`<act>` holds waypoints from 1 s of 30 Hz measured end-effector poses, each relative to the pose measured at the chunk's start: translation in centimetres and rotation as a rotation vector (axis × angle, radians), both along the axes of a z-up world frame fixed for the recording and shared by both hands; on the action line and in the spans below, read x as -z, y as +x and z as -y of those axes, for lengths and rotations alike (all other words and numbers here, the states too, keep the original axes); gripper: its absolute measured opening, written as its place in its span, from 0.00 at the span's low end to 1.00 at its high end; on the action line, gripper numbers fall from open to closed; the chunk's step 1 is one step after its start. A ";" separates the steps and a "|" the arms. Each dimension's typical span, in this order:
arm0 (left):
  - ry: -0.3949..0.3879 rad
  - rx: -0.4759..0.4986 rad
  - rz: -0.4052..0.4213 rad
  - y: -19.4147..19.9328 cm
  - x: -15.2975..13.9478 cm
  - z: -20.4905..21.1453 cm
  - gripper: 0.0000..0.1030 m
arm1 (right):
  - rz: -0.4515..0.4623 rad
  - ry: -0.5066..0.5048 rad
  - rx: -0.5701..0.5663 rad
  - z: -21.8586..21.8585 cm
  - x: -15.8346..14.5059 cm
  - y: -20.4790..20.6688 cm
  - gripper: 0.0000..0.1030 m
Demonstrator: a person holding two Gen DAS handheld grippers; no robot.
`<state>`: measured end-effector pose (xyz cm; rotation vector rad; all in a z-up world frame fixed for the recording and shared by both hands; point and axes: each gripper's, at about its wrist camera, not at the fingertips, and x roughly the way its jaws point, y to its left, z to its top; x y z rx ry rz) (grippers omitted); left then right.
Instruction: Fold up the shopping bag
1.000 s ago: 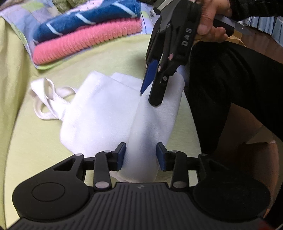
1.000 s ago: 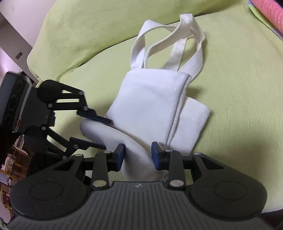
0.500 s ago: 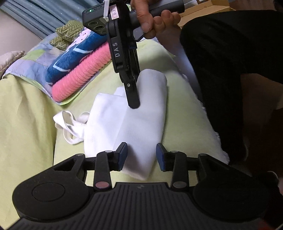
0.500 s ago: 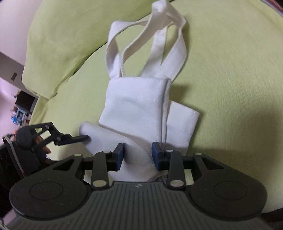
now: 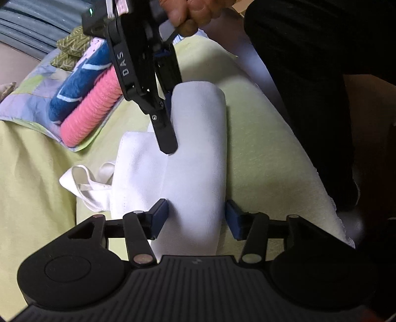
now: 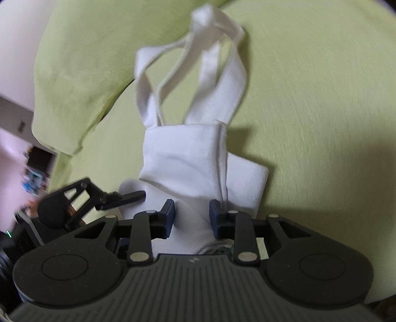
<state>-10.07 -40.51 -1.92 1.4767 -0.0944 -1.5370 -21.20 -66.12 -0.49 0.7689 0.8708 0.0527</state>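
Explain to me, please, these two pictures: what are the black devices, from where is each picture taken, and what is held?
There is no robot here. A person holds black two-finger tongs in each hand, and each pair carries a camera looking along its fingers. One picture comes from the left tongs, the other from the right tongs. On the light green cover lies a white cloth shopping bag, partly folded, its handles pointing away. The right tongs pinch the fold; the left tongs stand open around it. The left view also shows the hand holding the right tongs, plus a pink towel and a blue towel.
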 end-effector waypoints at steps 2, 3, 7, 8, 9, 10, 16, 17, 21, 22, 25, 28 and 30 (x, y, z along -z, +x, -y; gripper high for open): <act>0.005 -0.002 -0.005 0.1 -0.1 0.1 0.53 | 0.051 -0.218 -0.031 -2.4 -2.0 -0.9 0.30; 0.008 -0.004 -0.007 0.1 -0.1 0.2 0.53 | 0.076 -0.348 -0.060 -3.9 -3.1 -1.4 0.32; 0.019 -0.008 -0.017 0.3 -0.3 0.4 0.53 | 0.187 -0.811 -0.286 -11.2 -5.0 -4.1 0.33; 0.022 -0.010 -0.019 0.3 -0.4 0.5 0.53 | 0.196 -0.900 -0.346 -12.6 -4.7 -4.4 0.36; 0.025 -0.011 -0.021 0.4 -0.4 0.5 0.53 | 0.206 -0.989 -0.406 -14.1 -4.4 -4.7 0.39; 0.026 -0.012 -0.023 0.4 -0.4 0.6 0.53 | 0.212 -1.077 -0.465 -15.5 -4.0 -4.9 0.43; 0.027 -0.014 -0.031 0.5 -0.5 0.5 0.53 | 0.170 -1.383 -0.629 -19.0 -0.1 -3.2 0.44; 0.028 -0.015 -0.032 0.5 -0.5 0.5 0.53 | 0.165 -1.414 -0.634 -19.1 0.3 -2.9 0.44; 0.028 -0.017 -0.040 0.6 -0.5 0.4 0.53 | 0.135 -1.472 -0.656 -19.3 1.3 -1.5 0.45; 0.028 -0.018 -0.044 0.7 -0.6 0.4 0.53 | 0.129 -1.482 -0.660 -19.3 1.5 -1.2 0.45; 0.029 -0.020 -0.058 0.9 -0.6 0.6 0.53 | 0.107 -1.528 -0.684 -19.4 2.9 -1.0 0.46; 0.030 -0.022 -0.069 1.1 -0.7 0.6 0.53 | 0.106 -1.511 -0.668 -19.0 3.2 -0.6 0.47; 0.030 -0.023 -0.074 1.2 -0.7 0.7 0.53 | 0.105 -1.504 -0.665 -18.9 3.2 -0.5 0.46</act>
